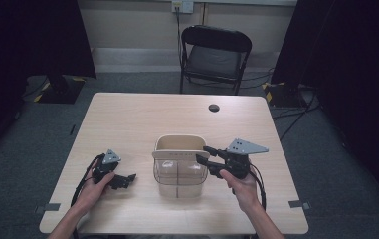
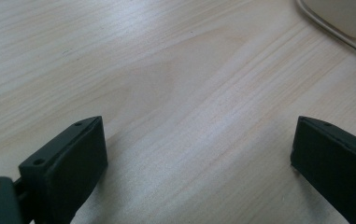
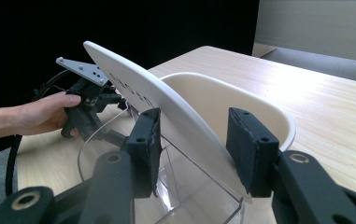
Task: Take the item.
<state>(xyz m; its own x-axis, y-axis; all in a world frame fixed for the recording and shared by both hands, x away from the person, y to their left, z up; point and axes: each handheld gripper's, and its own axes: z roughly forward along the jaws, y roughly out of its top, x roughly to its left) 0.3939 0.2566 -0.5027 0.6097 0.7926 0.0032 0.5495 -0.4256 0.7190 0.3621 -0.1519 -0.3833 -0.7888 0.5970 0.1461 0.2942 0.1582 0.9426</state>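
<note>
Right gripper (image 3: pixel 194 149): jaws straddle the tilted cream lid (image 3: pixel 166 107) of the clear container (image 1: pixel 179 172); left pad against it, right pad apparently just off.
Left gripper (image 2: pixel 199 158): spread wide, empty, over bare table (image 2: pixel 166 70).
Container: mid-table, between both grippers.

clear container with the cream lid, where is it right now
In the high view the clear container sits at the table's near middle, between the left hand-held gripper and the right hand-held gripper.

The left gripper (image 2: pixel 199 158) holds its jaws wide apart over bare wooden table (image 2: pixel 175 84).
</note>
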